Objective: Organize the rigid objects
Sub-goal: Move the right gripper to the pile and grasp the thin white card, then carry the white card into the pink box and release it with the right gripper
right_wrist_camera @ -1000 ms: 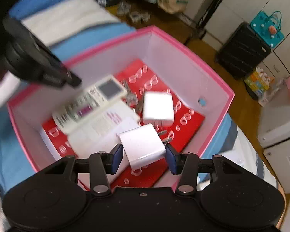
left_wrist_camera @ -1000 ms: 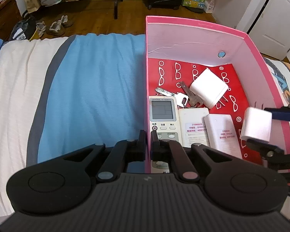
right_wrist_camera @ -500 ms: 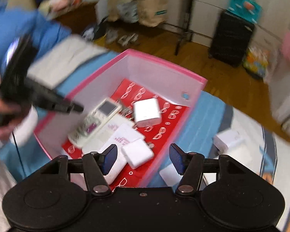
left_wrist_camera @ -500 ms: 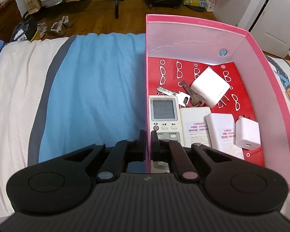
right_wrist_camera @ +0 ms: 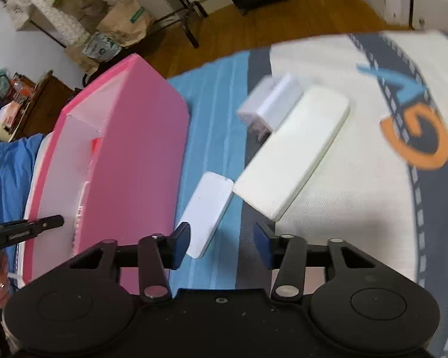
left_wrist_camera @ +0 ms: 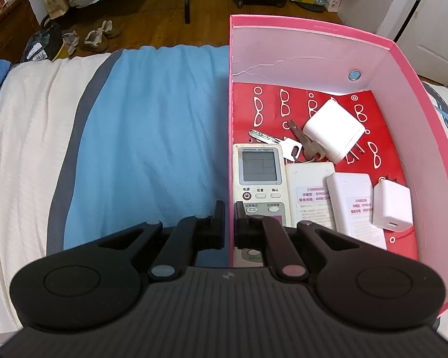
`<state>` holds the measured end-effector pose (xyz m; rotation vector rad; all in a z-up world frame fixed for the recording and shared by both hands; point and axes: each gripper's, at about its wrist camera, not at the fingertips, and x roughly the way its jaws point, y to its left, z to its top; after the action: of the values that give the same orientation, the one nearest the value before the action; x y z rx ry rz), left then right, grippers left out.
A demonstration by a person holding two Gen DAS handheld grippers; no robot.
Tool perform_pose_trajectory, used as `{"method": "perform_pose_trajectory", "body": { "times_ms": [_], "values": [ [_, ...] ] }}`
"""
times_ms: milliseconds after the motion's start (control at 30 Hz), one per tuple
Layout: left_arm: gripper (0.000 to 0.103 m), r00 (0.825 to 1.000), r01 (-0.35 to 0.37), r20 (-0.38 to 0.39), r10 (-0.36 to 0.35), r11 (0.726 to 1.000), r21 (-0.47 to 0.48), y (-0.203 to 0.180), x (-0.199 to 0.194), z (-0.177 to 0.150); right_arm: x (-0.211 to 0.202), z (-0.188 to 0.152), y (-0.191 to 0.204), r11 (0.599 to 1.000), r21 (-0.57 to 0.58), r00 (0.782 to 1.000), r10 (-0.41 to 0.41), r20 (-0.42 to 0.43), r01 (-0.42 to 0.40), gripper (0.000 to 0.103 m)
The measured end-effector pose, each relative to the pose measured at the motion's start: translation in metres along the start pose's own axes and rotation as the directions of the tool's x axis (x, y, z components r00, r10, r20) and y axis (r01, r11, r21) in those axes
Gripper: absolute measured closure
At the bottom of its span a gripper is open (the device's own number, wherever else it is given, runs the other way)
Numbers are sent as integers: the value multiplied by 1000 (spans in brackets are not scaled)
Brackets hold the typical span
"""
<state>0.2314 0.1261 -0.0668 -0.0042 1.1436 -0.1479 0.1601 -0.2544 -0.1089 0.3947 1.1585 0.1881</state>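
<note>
With the left hand-held gripper (left_wrist_camera: 230, 219) clamped on the pink cardboard box (left_wrist_camera: 313, 29) wall, the right hand-held gripper (right_wrist_camera: 221, 244), jaws just narrowing but empty, neared the slim white plastic remote (right_wrist_camera: 207, 211) on the bed at its twelve o'clock, where one pad might nudge it askew.

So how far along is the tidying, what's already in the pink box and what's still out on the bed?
Done: the pink box holds a universal AC remote, keys, two white chargers and two flat white devices.

In hand: the left gripper is clamped on the box wall; the right gripper, empty, jaws just narrowing, hovers over a small white slab.

Left: that slab, a larger white slab and a charger on the bed.
</note>
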Motion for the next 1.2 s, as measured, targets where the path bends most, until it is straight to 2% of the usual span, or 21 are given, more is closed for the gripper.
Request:
{"method": "perform_pose_trajectory", "body": {
  "times_ms": [67,233,467,567,600,633,700,767,933,1100,1200],
  "values": [
    [98,1000,-2,0,2,1000,4,0,0,0,13,-2,1,1000,-1,1000,16,-4,-16,57],
    [98,1000,-2,-2,2,1000,7,0,2,0,36,-4,12,1000,-28,1000,12,5,-11,58],
    [98,1000,-3,-2,3,1000,8,0,2,0,50,-5,42,979,-195,995,-38,92,55,58],
    [98,1000,-2,-1,2,1000,8,0,2,0,44,-1,45,976,-204,992,-50,114,72,78],
    [98,1000,-1,-2,1,1000,8,0,2,0,40,2,42,980,-190,993,-28,118,51,83],
    [98,1000,-1,-2,1,1000,7,0,2,0,36,5,40,985,-170,993,1,114,18,85],
    [98,1000,-1,-3,1,1000,5,0,2,0,27,7,31,992,-102,992,79,95,-69,93],
    [98,1000,-2,-1,2,1000,9,0,2,0,24,6,28,991,-70,989,117,89,-111,96],
    [98,1000,0,-3,0,1000,7,1,2,0,22,-5,40,989,-144,995,51,89,-38,96],
    [98,1000,-1,-2,1,1000,9,1,2,0,14,-13,58,971,-232,992,-25,123,53,96],
    [99,1000,7,-7,-7,1000,-2,2,3,0,-5,-19,74,939,-326,983,-51,178,108,96]
  ]
}}
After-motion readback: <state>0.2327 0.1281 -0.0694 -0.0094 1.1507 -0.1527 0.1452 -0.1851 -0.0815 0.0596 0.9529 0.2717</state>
